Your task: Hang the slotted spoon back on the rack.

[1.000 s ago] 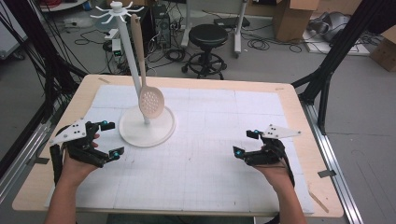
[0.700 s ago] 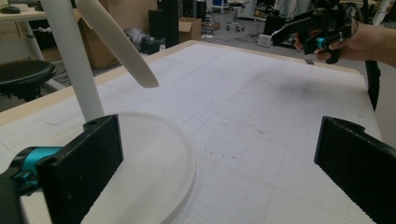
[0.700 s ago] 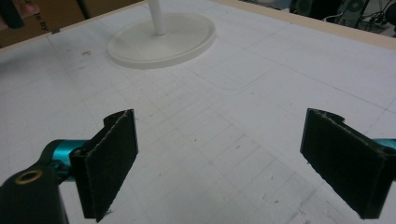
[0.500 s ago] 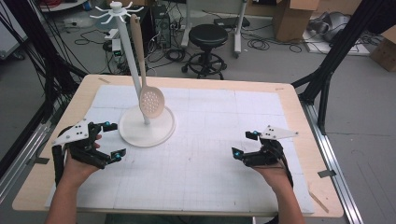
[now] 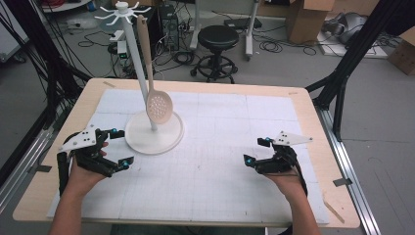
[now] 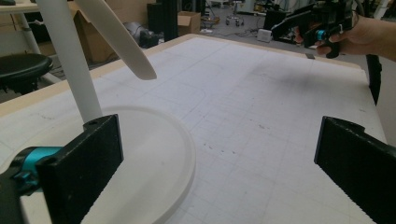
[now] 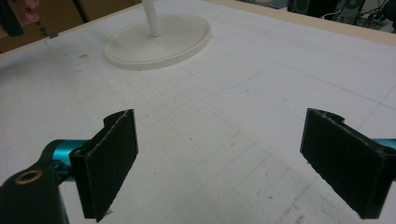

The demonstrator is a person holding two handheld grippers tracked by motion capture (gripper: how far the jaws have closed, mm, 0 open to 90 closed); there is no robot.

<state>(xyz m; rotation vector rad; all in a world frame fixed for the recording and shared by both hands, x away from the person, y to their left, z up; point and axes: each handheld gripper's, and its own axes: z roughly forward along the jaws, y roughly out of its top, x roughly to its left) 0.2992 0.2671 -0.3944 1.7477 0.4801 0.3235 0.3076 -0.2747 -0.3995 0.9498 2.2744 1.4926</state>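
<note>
A white rack stands on a round base with a tall pole and hooks at its top. A cream slotted spoon hangs from a hook, its bowl just above the base. My left gripper rests on the mat just left of the base, jaws wide open and empty. In the left gripper view the base lies between the jaws and the spoon hangs above. My right gripper rests open and empty at the mat's right side; its own view shows the base far ahead.
A white gridded mat covers the wooden table. Behind the table stand a black stool, cables and cardboard boxes. Black frame legs rise at both sides.
</note>
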